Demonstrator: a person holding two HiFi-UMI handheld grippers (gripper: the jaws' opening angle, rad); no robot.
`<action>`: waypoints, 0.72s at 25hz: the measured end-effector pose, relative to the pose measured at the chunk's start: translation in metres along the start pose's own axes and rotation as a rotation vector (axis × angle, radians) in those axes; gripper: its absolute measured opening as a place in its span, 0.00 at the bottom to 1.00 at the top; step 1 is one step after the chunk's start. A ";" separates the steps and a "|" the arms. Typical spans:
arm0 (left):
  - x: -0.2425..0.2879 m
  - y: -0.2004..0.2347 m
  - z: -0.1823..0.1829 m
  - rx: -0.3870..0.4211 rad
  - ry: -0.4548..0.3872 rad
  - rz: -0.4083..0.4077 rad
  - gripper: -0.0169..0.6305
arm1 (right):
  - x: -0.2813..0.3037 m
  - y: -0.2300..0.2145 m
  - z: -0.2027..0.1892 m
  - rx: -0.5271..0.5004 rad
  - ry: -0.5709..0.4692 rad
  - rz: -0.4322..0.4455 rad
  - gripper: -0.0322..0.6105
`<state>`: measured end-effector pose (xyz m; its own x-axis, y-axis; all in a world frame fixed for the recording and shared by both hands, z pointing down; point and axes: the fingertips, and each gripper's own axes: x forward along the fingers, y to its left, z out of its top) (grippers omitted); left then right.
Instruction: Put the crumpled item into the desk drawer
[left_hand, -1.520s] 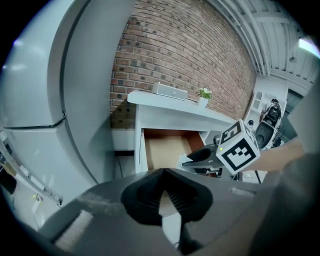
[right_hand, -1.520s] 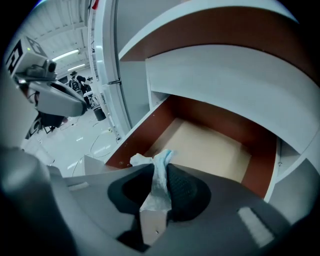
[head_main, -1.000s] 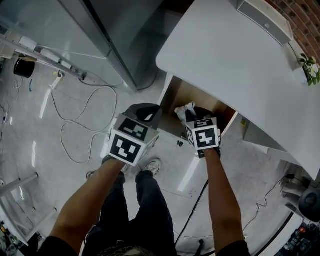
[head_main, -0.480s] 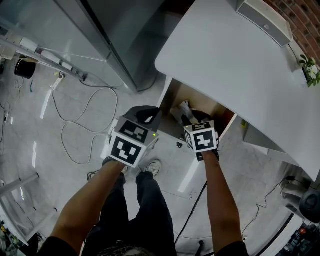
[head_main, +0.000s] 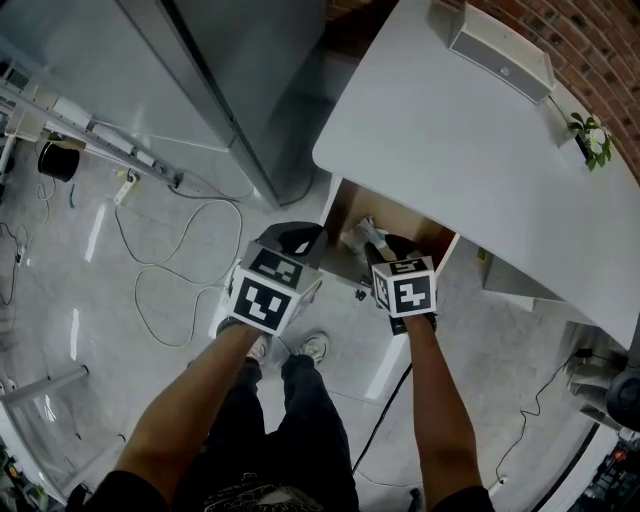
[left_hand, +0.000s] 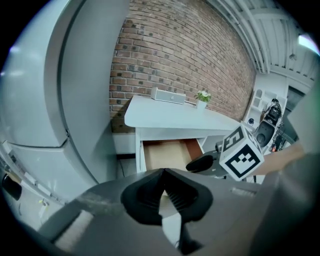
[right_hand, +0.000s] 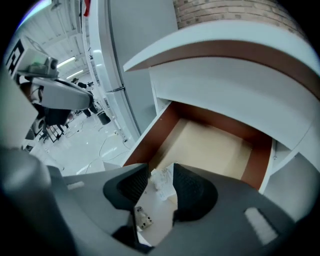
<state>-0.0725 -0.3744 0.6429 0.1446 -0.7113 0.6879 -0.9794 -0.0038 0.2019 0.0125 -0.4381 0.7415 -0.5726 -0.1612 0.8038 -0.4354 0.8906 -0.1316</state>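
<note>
Asker: Head view first. What shows?

Describer: Looking steeply down, two bare forearms (head_main: 445, 400) reach forward, each hand holding a gripper topped by a marker cube (head_main: 405, 290). A white desk (head_main: 440, 110) fills the upper right. Its drawer (head_main: 335, 205) is pulled open below the desktop, with wood inside. The crumpled item (head_main: 362, 235), a small white wad, lies inside the drawer near its front. The right gripper (head_main: 388, 248) hangs just above the wad. The left gripper (head_main: 298, 238) is beside the drawer's left front corner, over the grey floor (head_main: 150, 200).

Asker: And the left gripper view?

Describer: Its dark jaws meet at the tips, clenched with nothing between them. Beyond them stand the desk, the open drawer and a brick wall (left_hand: 185, 55).

Asker: The right gripper view?

Describer: Its jaws stand well apart and have just been opening. The crumpled item (right_hand: 161, 181) shows in the gap between them, but the pads do not press on it. It rests at the front of the drawer, on the pale bottom (right_hand: 215, 147).
</note>
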 end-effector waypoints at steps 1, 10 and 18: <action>-0.005 -0.001 0.005 0.004 -0.004 0.000 0.03 | -0.007 0.002 0.004 0.013 -0.010 -0.002 0.30; -0.045 -0.019 0.046 0.054 -0.053 -0.023 0.03 | -0.076 0.013 0.039 0.122 -0.112 -0.059 0.27; -0.079 -0.025 0.082 0.067 -0.121 -0.031 0.03 | -0.132 0.026 0.069 0.164 -0.184 -0.100 0.24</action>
<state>-0.0710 -0.3752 0.5261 0.1605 -0.7896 0.5923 -0.9825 -0.0705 0.1721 0.0280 -0.4230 0.5920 -0.6312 -0.3329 0.7005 -0.5943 0.7879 -0.1611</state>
